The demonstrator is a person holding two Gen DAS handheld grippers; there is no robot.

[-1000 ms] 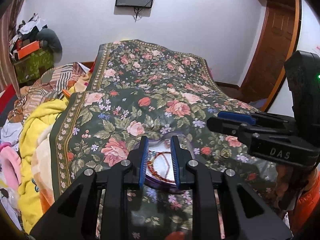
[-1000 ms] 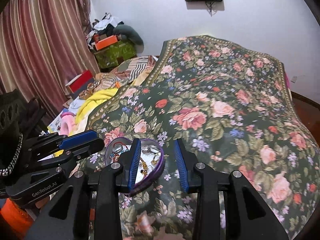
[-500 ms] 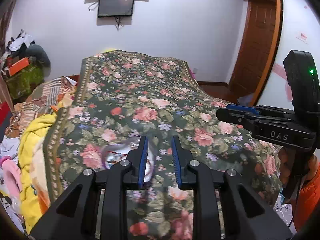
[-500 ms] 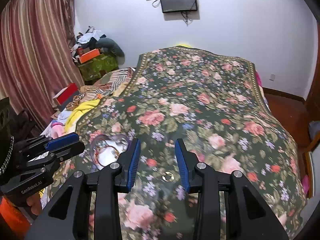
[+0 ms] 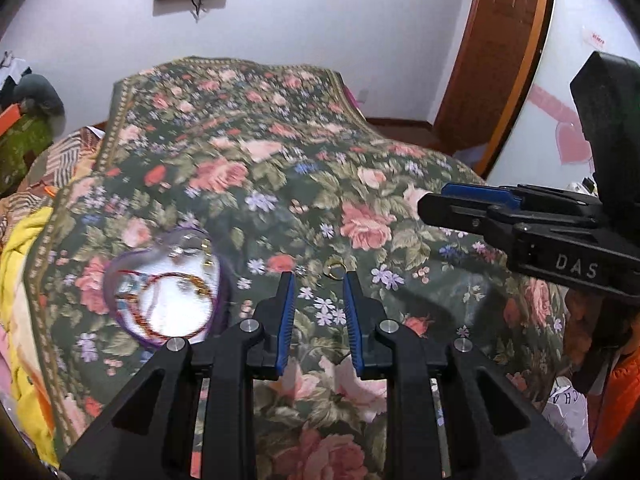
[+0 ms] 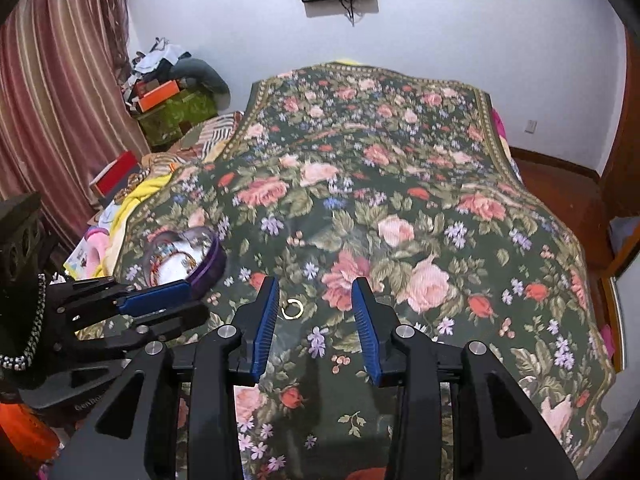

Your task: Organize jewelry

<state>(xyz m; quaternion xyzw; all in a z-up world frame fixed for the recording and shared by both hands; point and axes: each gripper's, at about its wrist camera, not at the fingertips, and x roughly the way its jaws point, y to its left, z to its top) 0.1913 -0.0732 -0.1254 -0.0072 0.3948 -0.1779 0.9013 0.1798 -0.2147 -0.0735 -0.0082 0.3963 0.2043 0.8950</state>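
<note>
Partly blurred jewelry dish (image 5: 168, 292) contents.

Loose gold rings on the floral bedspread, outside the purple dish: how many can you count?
1. The gold ring lies on the bedspread, right of the purple dish, just ahead of both tools. Others may hide in the pattern.

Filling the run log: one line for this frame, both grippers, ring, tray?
left gripper: open, empty | right gripper: open, empty | ring: loose on blanket | tray: holds bangles, left of ring
</note>
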